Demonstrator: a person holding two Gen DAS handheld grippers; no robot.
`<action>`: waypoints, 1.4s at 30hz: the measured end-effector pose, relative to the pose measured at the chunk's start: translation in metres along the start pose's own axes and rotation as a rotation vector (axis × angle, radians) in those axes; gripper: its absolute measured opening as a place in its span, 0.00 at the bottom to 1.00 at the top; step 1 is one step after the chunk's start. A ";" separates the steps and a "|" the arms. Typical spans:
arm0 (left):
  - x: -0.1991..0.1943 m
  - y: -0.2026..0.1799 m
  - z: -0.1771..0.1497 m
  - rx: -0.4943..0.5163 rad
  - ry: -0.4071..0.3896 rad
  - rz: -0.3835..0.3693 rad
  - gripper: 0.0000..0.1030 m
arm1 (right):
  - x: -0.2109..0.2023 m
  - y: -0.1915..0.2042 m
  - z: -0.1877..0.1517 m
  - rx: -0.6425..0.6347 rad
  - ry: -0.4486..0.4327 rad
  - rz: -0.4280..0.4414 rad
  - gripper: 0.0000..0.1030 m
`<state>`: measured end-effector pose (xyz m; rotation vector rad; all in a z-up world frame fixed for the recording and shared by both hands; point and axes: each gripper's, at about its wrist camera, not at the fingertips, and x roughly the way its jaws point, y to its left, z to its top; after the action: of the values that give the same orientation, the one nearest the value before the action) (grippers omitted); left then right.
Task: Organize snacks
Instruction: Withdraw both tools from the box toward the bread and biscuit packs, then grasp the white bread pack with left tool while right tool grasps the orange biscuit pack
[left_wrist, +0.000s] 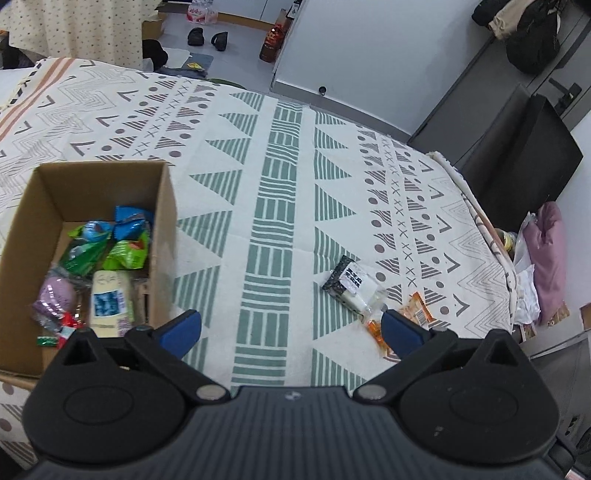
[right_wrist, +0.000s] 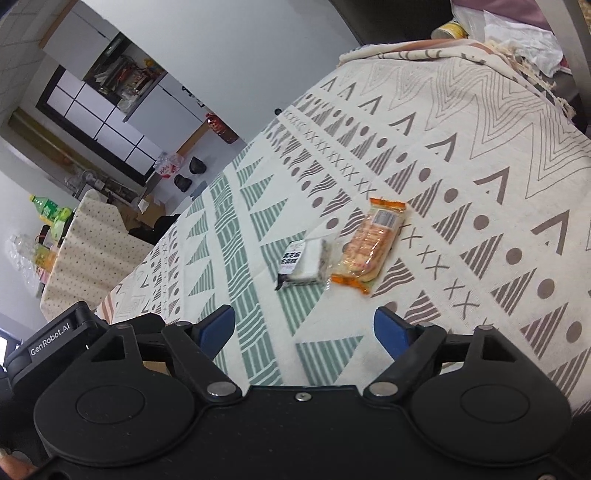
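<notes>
A cardboard box (left_wrist: 164, 206) stands on the patterned tablecloth at the left and holds several snack packets in green, blue, purple and cream. My left gripper (left_wrist: 291, 332) is open and empty, just right of the box. A black-and-white snack pack (left_wrist: 349, 286) and an orange cracker packet (left_wrist: 413, 315) lie on the cloth to its right, the orange one partly behind the right finger. In the right wrist view the black-and-white pack (right_wrist: 304, 264) and the orange packet (right_wrist: 369, 245) lie side by side ahead of my right gripper (right_wrist: 304, 326), which is open and empty above the cloth.
The tablecloth (left_wrist: 280, 206) covers the whole table. Its right edge drops off near a pink bag (left_wrist: 546, 258) and a black chair (left_wrist: 524, 158). A second table with bottles (right_wrist: 48, 221) stands at the far left in the right wrist view.
</notes>
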<state>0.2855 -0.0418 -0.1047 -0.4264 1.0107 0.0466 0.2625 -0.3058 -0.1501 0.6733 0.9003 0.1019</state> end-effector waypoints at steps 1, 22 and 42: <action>0.004 -0.003 0.000 0.003 0.004 0.000 1.00 | 0.002 -0.003 0.002 0.004 0.002 -0.002 0.78; 0.083 -0.064 0.007 0.038 0.039 -0.018 0.91 | 0.056 -0.050 0.036 0.088 0.053 -0.020 0.59; 0.153 -0.078 0.013 -0.052 0.133 -0.047 0.52 | 0.115 -0.055 0.053 0.087 0.090 -0.077 0.52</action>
<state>0.3963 -0.1322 -0.2006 -0.5058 1.1314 0.0026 0.3643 -0.3352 -0.2388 0.7189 1.0210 0.0248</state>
